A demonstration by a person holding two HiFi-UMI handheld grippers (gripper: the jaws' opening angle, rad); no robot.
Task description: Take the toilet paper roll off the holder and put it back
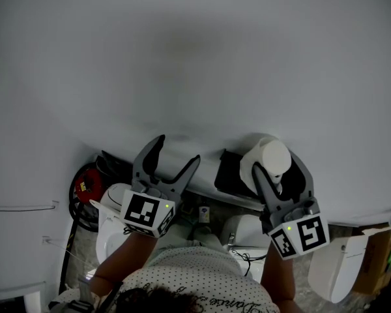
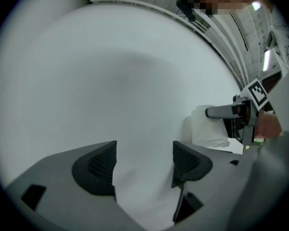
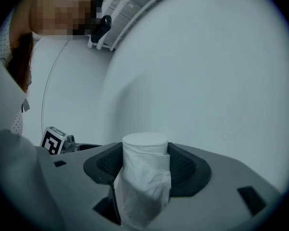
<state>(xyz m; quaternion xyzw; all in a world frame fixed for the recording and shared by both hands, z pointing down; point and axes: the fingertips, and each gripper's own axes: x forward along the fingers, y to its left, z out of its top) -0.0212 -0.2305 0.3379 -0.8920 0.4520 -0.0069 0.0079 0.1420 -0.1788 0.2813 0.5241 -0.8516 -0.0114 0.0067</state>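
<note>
The white toilet paper roll (image 1: 268, 154) stands upright between the jaws of my right gripper (image 1: 275, 165), which is shut on it close to the white wall. In the right gripper view the roll (image 3: 144, 150) fills the gap between both pads, with a loose sheet hanging down its front. A black holder (image 1: 231, 172) sits on the wall just left of the roll. My left gripper (image 1: 176, 151) is open and empty, left of the holder, facing the bare wall (image 2: 111, 81). From the left gripper view the roll (image 2: 208, 128) and the right gripper's finger (image 2: 224, 111) show at the right.
Below, near the floor, are a white toilet (image 1: 112, 225), a red round object (image 1: 85, 185) with black cables, and another white fixture (image 1: 336, 267) at the right. The person's dotted shirt (image 1: 202, 279) fills the bottom middle. A white wall (image 1: 195, 57) takes up the upper frame.
</note>
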